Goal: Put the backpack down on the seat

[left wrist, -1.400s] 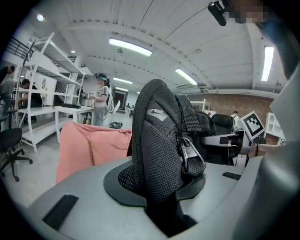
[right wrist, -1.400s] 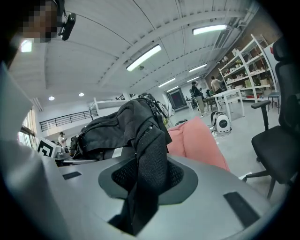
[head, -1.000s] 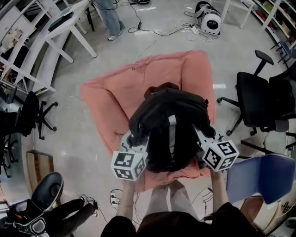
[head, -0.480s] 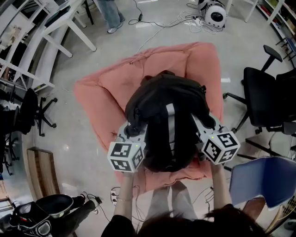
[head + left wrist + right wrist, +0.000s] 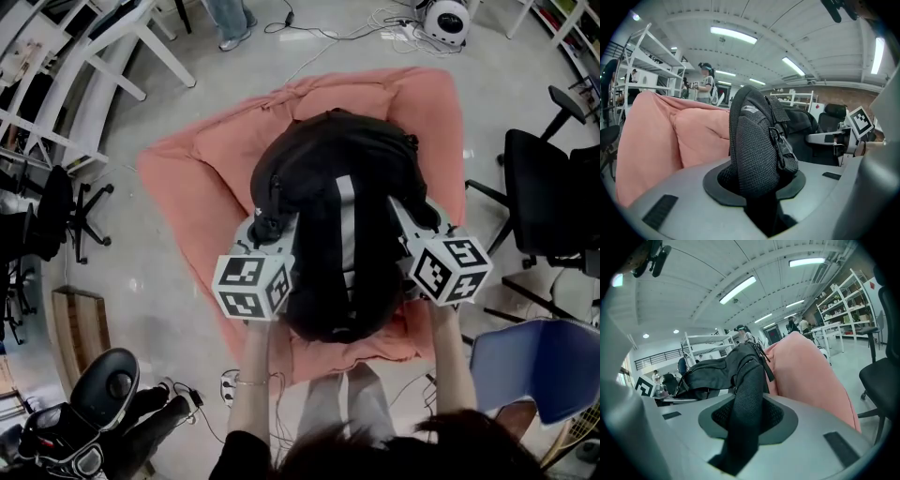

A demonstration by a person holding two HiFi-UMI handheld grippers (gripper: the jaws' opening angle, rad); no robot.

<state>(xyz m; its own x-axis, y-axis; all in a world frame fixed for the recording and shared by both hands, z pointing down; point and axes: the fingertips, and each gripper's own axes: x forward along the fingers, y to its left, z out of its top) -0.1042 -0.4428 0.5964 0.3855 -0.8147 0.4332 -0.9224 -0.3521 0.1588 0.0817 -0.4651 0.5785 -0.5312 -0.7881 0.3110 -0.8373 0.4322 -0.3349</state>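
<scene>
While I am comparing this moment with a second ago, the black backpack (image 5: 337,216) is sitting farther forward over the pink cushioned seat (image 5: 187,178) than it was, covering the middle of the cushion and reaching towards its far edge. Both grippers are now farther out from the person's body. The left gripper (image 5: 268,228) is clenching a padded strap (image 5: 752,150) of the backpack, with the mesh filling the gap between its jaws in the left gripper view. The right gripper (image 5: 412,214) is gripping a second strap (image 5: 747,401) the same way in the right gripper view, and neither grip is looking any different from before. I am seeing the backpack standing upright between the two grippers, with the pink cushion just behind it in both gripper views. Whether its underside is already pressing on the seat, I cannot tell. A black office chair (image 5: 544,202) is standing to the right of the seat and a blue chair (image 5: 539,361) nearer the person, and both are appearing lower in the head view than before
</scene>
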